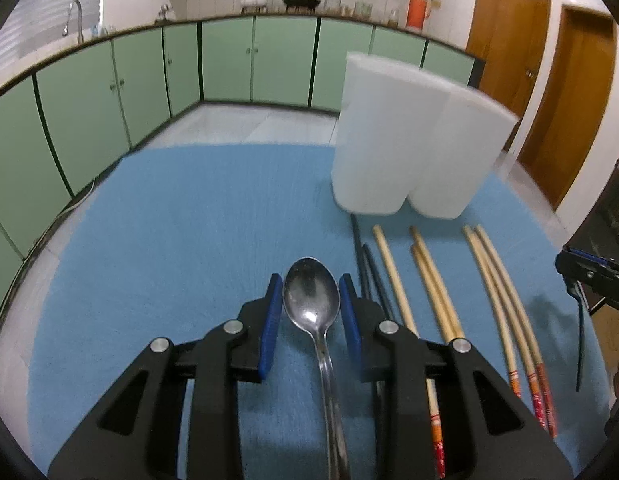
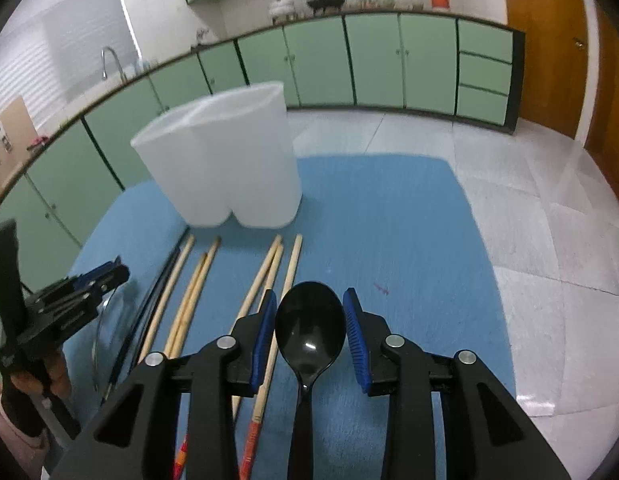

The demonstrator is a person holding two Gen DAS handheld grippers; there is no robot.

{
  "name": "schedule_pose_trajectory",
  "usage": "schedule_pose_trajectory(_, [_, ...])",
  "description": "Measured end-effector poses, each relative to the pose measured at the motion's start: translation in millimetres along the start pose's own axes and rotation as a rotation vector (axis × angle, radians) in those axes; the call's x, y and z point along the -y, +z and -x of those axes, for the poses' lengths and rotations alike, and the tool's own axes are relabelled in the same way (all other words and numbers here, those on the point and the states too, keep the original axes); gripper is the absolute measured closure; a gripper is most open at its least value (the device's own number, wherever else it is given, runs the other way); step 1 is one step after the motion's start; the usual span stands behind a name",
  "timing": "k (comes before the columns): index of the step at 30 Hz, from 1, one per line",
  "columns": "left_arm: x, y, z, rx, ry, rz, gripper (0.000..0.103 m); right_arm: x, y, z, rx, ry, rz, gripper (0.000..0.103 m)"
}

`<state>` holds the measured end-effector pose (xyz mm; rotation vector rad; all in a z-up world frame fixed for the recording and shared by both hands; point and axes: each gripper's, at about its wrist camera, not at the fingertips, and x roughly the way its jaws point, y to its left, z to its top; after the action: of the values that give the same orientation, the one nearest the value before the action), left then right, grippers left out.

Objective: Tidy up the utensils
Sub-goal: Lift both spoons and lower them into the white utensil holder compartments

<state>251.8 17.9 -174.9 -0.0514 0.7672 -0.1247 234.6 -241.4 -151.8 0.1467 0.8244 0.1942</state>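
Left gripper point(image 1: 311, 292): tilted down toward the blue mat point(image 1: 189, 220), blue pads closed on the bowl of a metal spoon point(image 1: 311, 300). The bowl sits between the fingertips, hollow side up; the handle runs back under the gripper body toward the camera. Whether the spoon rests on the mat or is held clear of it cannot be told.

Right gripper point(image 2: 310, 316): likewise pitched down, pads against either edge of a black spoon point(image 2: 310, 328), gripping its bowl. The handle trails back between the black finger arms.

From the right wrist view the left gripper shows at the left edge, held in a hand point(image 2: 45, 376) with a pale pink sleeve point(image 2: 9, 428) below it.

White holder point(image 1: 405, 148): two compartments, standing upright at the far part of the mat, ahead of both grippers and apart from them.

Wooden chopsticks point(image 1: 433, 284): several lie on the mat between the holder and the grippers, tips toward the holder, red-patterned ends toward the camera. A pair of black chopsticks point(image 1: 373, 276) lies at the left of the row, just beside the left gripper's right finger.
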Motion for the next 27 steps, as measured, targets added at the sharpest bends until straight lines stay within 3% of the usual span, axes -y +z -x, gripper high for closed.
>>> schedule_pose_trajectory(15, [-1, 10, 57, 0.238, 0.011, 0.052, 0.076, -23, 33, 37, 0.207, 0.04, 0.04, 0.07])
schedule_pose_trajectory(27, [4, 68, 96, 0.444, 0.005, 0.076, 0.076, -30, 87, 49, 0.39, 0.063, 0.015, 0.07])
